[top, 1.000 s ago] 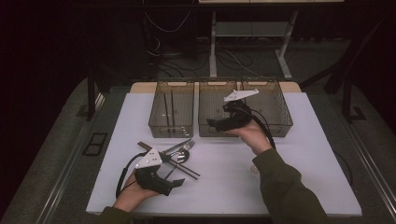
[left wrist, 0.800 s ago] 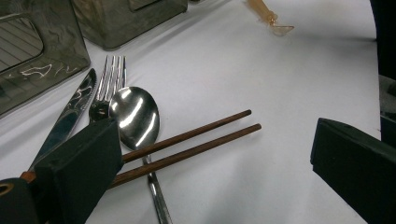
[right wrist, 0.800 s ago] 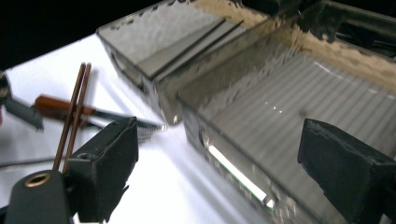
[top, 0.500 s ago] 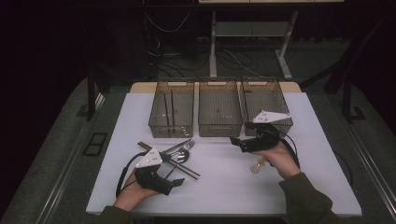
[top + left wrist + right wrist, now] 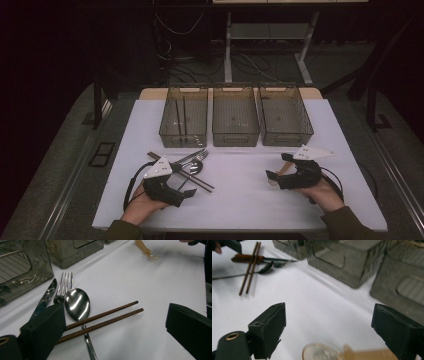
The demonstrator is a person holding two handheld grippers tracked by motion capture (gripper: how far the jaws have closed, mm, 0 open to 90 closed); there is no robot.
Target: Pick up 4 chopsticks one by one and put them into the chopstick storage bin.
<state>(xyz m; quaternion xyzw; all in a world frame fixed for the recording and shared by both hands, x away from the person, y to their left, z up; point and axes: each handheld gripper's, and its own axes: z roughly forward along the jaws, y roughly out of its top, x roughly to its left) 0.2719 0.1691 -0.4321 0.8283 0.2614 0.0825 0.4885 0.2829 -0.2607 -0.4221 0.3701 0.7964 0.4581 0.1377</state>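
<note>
1. Your right gripper hangs low over the near right part of the desk, its fingers spread wide, gripping nothing.
2. Right under them lies a small translucent amber spoon: clear round bowl, thicker amber handle. In the right gripper view it sits at the bottom edge between the two fingers; whether it touches either you cannot tell.
3. In the high view the spoon's handle peeks out beside the right gripper, on the white desk in front of the right bin.
4. Your right hand holds the gripper from the near side, aiming it left and away from you.
5. Your left gripper rests at the near left of the desk, fingers wide apart, nothing pinched.
6. Ahead of it: a metal spoon, a pair of brown chopsticks lying across the spoon's neck, a fork and a knife close together.
7. Three smoky clear bins stand in a row at the far side; the left bin holds dark chopsticks.
</note>
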